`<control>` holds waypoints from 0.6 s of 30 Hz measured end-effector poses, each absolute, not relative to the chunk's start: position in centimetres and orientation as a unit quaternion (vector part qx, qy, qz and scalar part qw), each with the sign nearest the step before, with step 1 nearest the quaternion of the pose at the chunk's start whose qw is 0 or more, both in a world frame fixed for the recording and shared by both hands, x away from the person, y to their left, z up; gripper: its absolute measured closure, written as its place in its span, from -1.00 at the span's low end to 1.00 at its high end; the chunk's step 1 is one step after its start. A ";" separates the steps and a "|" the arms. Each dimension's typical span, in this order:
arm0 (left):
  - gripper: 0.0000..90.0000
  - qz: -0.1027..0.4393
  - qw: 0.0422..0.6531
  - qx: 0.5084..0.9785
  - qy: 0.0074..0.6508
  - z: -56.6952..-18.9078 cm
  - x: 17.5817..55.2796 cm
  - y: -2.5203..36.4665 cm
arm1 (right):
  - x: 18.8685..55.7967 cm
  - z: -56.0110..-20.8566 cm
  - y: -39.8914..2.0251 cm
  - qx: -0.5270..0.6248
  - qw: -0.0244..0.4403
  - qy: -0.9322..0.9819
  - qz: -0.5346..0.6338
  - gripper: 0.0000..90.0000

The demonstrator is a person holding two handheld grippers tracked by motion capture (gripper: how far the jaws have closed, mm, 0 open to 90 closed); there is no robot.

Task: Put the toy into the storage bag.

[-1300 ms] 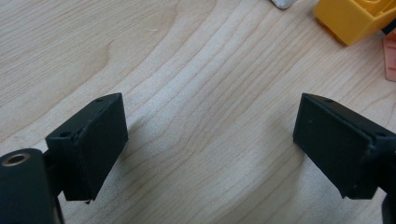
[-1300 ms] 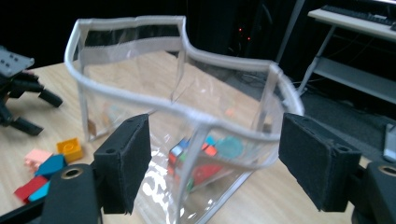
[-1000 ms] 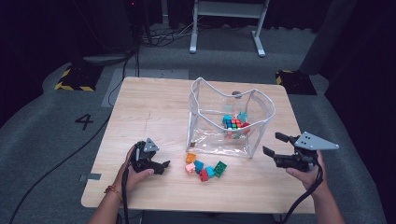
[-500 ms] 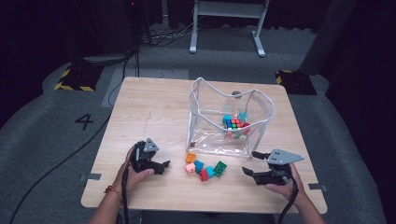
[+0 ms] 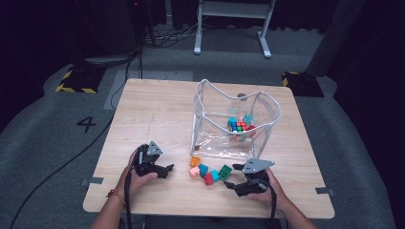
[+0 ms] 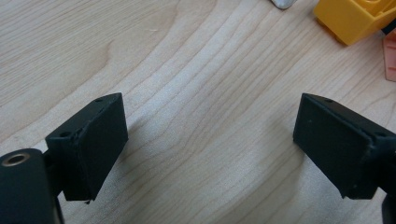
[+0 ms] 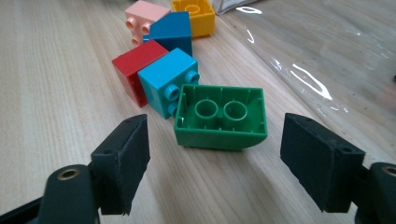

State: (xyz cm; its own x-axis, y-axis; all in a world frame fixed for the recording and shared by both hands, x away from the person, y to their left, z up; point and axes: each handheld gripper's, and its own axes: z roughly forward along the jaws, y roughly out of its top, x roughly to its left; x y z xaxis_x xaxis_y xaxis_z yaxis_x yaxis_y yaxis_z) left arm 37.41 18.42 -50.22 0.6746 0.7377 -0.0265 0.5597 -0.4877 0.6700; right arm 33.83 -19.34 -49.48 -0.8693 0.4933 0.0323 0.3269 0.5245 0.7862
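A loose cluster of bricks lies on the table in front of the clear bag [image 5: 236, 143]: orange [image 5: 195, 161], pink [image 5: 194, 171], blue [image 5: 204, 168], red [image 5: 208, 179], teal [image 5: 216, 175] and green [image 5: 225, 170]. My right gripper [image 5: 229, 176] stands open just right of the cluster. In the right gripper view its jaws [image 7: 217, 154] flank the green brick [image 7: 219, 116], which shows its hollow underside, and the pads are clear of it. My left gripper [image 5: 168, 169] rests open left of the cluster, nothing between its jaws [image 6: 210, 140]. A yellow brick [image 6: 355, 18] lies ahead of it.
The clear bag stands open-topped at mid-table with several coloured bricks [image 5: 240, 125] inside. Its plastic front flap [image 7: 308, 70] lies flat beside the green brick. The wooden table's front edge [image 5: 205, 212] is close behind both hands.
My right gripper has come down and leftward from the table's right side to the brick cluster. The left gripper and the bricks have stayed put.
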 end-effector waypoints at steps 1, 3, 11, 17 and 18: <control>-0.78 0.134 0.334 0.852 0.381 -50.2 37.4 18.4 | 34.0 -49.7 -19.2 0.231 0.103 0.871 0.420 -0.45; -0.78 0.134 0.334 0.852 0.381 -50.2 37.4 18.4 | 34.1 -50.2 -18.9 0.234 0.106 0.875 0.411 -0.44; -0.78 0.136 0.334 0.852 0.380 -50.2 37.4 18.4 | 34.6 -50.3 -17.9 0.242 0.112 0.878 0.397 -0.43; -0.78 0.135 0.333 0.852 0.381 -50.2 37.4 18.4 | 34.6 -50.3 -17.6 0.230 0.120 0.877 0.404 -0.05; -0.78 0.136 0.334 0.852 0.380 -50.2 37.4 18.4 | 34.6 -50.3 -17.7 0.231 0.119 0.877 0.404 -0.04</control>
State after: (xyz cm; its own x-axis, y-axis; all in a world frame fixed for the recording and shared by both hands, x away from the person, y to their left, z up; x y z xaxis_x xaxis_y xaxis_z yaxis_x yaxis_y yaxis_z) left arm 37.44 18.40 -50.24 0.6747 0.7378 -0.0213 0.5557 -0.4888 0.6725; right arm 34.60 -17.72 -50.29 -0.8649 0.5015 -0.0218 0.3097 0.5672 0.7632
